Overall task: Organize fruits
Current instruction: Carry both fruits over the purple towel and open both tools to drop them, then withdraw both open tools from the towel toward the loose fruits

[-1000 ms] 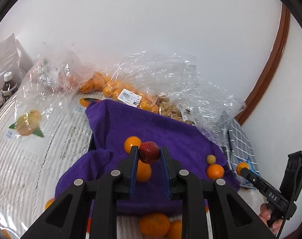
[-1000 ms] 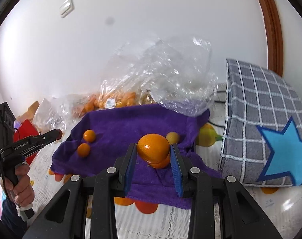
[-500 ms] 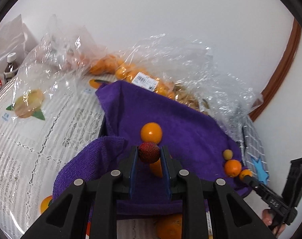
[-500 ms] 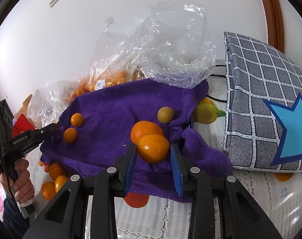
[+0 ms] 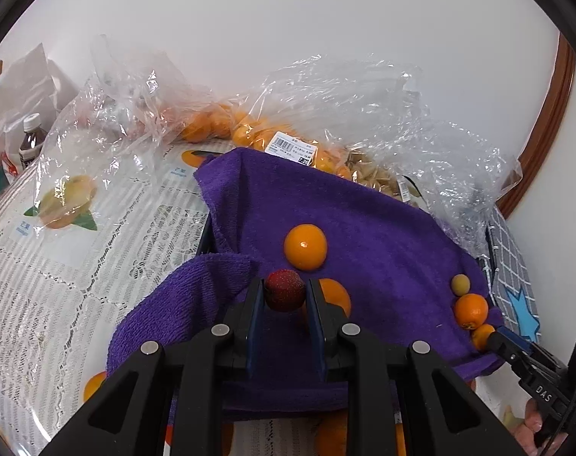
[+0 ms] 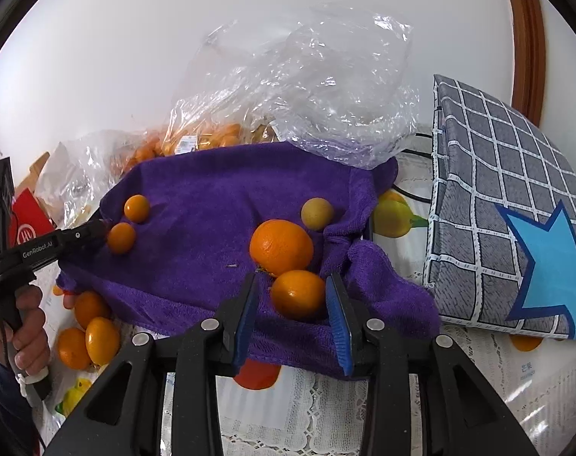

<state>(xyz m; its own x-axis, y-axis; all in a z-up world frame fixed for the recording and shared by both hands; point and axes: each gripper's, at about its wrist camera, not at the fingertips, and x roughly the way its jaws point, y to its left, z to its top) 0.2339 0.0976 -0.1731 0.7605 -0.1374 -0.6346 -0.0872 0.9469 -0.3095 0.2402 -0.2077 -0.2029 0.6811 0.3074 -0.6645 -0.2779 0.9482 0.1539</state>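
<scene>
Oranges (image 6: 281, 247) on purple towel (image 6: 212, 197), plastic bags (image 6: 318, 87) behind.

A grey checked cushion (image 6: 489, 205) with a blue star sits at three o'clock; a dark capped bottle (image 5: 31, 140) stands at nine o'clock.

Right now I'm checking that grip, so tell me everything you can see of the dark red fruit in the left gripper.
The dark red fruit is small, round and bumpy-skinned, speckled with pale dots. The left gripper is shut on it, blue pads pressing both sides near the fingertips. It hangs above the purple towel, in front of two oranges.
</scene>
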